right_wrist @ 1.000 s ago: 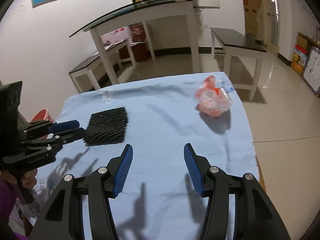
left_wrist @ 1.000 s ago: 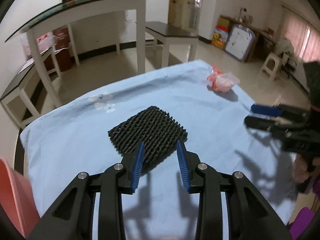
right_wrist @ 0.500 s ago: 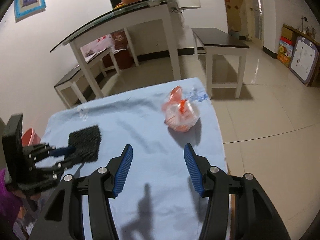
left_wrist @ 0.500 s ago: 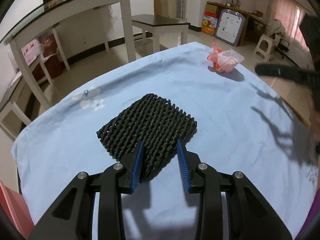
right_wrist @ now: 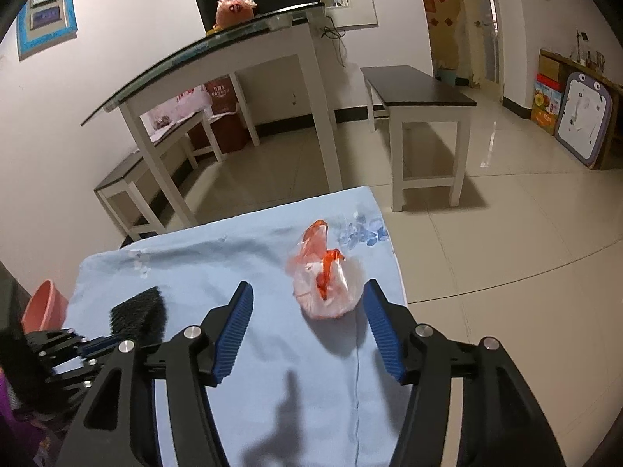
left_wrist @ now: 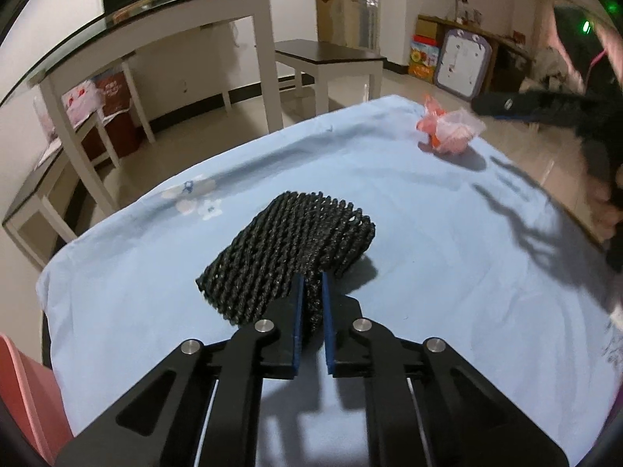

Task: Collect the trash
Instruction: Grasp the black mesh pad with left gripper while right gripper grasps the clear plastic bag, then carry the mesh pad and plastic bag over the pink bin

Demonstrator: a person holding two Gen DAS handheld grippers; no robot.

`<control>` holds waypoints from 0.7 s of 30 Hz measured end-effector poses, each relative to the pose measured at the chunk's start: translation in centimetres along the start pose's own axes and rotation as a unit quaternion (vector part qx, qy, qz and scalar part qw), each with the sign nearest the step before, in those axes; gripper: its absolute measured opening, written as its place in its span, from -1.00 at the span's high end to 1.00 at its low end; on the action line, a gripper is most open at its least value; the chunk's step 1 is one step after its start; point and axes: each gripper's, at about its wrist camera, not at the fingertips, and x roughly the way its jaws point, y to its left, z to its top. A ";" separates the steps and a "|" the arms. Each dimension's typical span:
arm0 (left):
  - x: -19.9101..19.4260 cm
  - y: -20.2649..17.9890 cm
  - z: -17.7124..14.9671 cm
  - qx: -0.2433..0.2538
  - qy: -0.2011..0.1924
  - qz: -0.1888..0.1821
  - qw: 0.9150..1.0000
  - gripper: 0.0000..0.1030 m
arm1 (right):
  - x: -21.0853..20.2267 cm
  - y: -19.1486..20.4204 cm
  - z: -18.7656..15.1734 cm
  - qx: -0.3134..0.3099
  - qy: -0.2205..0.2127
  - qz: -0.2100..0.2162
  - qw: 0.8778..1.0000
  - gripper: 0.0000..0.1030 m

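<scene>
— What's around the room?
— White walls, a glossy pale tile floor [right_wrist: 506, 233], a glass-topped white table [right_wrist: 218, 50] with a dark-topped bench [right_wrist: 416, 85] beside it.
— Anything on the walls?
— A blue-framed picture [right_wrist: 46, 13], upper left. A drawing board [right_wrist: 582, 113] leans at the right.

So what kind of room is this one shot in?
Probably a home living or dining room: a glass-topped table with benches, a tiled floor, and a child's drawing board by the wall.
</scene>
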 end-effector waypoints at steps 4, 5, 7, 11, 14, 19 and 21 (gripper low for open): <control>-1.8 1.1 0.2 -0.051 -0.011 -0.014 0.999 0.84 | 1.8 0.1 0.1 -0.007 0.017 -0.013 1.000 -0.13; -2.2 1.3 0.2 -0.064 -0.013 -0.019 0.998 0.84 | 2.1 0.1 0.1 -0.009 0.020 -0.016 1.000 -0.13; -3.2 1.7 0.2 -0.088 -0.018 -0.026 0.996 0.84 | 2.9 0.2 0.1 -0.011 0.026 -0.021 0.999 -0.13; -4.7 2.0 -0.1 -0.114 -0.027 -0.026 0.993 0.84 | 3.7 0.5 0.0 -0.012 0.035 -0.021 0.999 0.35; -6.0 2.1 -0.4 -0.128 -0.037 -0.021 0.991 0.84 | 3.6 0.7 -0.4 -0.013 0.034 -0.017 0.999 0.42; -8.0 2.4 -0.6 -0.152 -0.056 -0.013 0.987 0.84 | 1.9 2.2 -0.8 -0.019 0.025 -0.001 1.000 0.51; -8.7 2.5 -0.7 -0.163 -0.062 -0.008 0.985 0.84 | 0.8 3.2 -1.0 -0.026 0.016 0.009 0.999 0.52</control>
